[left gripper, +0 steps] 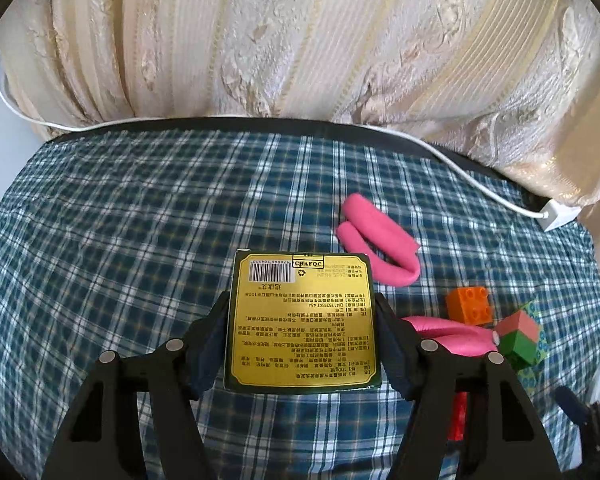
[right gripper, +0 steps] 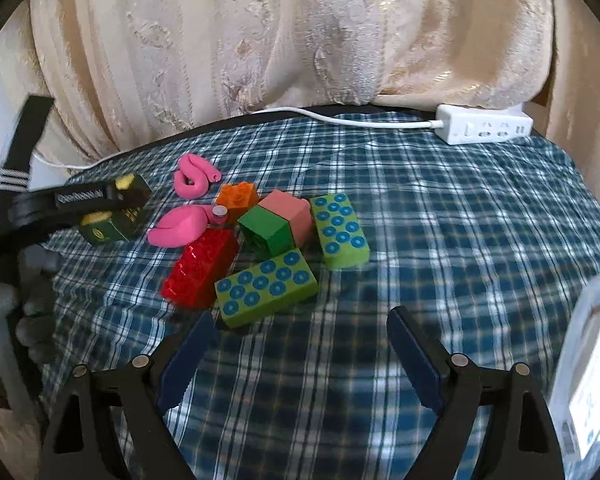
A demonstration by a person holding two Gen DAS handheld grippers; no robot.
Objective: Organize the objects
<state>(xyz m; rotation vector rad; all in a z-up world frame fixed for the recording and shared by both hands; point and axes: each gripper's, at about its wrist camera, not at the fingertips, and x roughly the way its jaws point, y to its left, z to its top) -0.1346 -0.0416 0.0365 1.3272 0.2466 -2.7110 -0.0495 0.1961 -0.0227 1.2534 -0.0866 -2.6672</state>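
My left gripper (left gripper: 302, 304) is shut on a green and gold box (left gripper: 302, 320), held just above the checked cloth (left gripper: 120, 220); the box also shows in the right wrist view (right gripper: 116, 216) at the left. My right gripper (right gripper: 300, 320) is open and empty, just in front of a pile of toy bricks: a red brick (right gripper: 200, 268), two light green bricks with blue dots (right gripper: 264, 288) (right gripper: 340, 230), a dark green brick (right gripper: 266, 234), a pink brick (right gripper: 290, 210) and an orange brick (right gripper: 238, 196). Two pink foam curlers (right gripper: 194, 176) (right gripper: 180, 226) lie beside the pile.
A white power strip (right gripper: 484, 124) with its cable lies at the table's far edge, against cream curtains (right gripper: 260, 40). A clear plastic container (right gripper: 588, 380) stands at the right. The person's gloved hand (right gripper: 16, 300) is at the left.
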